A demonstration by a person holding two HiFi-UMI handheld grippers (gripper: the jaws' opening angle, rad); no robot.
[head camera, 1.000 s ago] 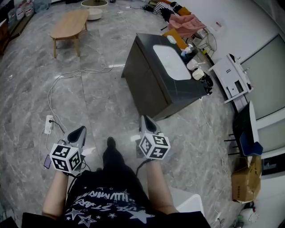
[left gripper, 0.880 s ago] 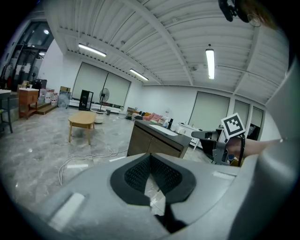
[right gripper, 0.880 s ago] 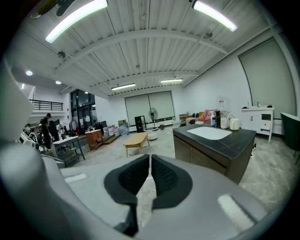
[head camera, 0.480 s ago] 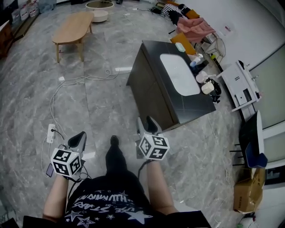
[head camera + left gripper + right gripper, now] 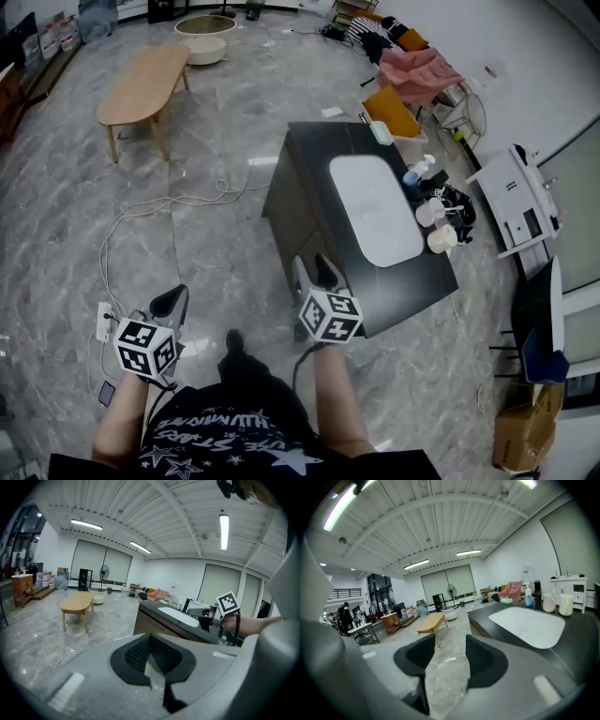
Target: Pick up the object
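A dark cabinet [image 5: 314,164] with a white basin [image 5: 375,211] in its top stands ahead of me. Along its right edge stand a blue spray bottle [image 5: 415,173] and two white cups [image 5: 429,213]. No single task object stands out. My right gripper [image 5: 315,272] hangs at the cabinet's near corner, its jaws opening with nothing between them. In the right gripper view the gripper [image 5: 450,651] shows only floor in its gap, with the basin [image 5: 529,625] to the right. My left gripper [image 5: 170,300] is low on the left over the floor, and its pads [image 5: 140,651] meet, empty.
A wooden coffee table [image 5: 145,80] stands far left. A power strip [image 5: 104,321] and a white cable [image 5: 159,208] lie on the floor near my left gripper. Pink cloth on a rack [image 5: 422,67], a white machine [image 5: 520,197] and a cardboard box [image 5: 520,436] line the right side.
I have moved closer to the cabinet, so the right gripper now sits at its near corner. The right jaws have spread apart. The left gripper stays low and shut.
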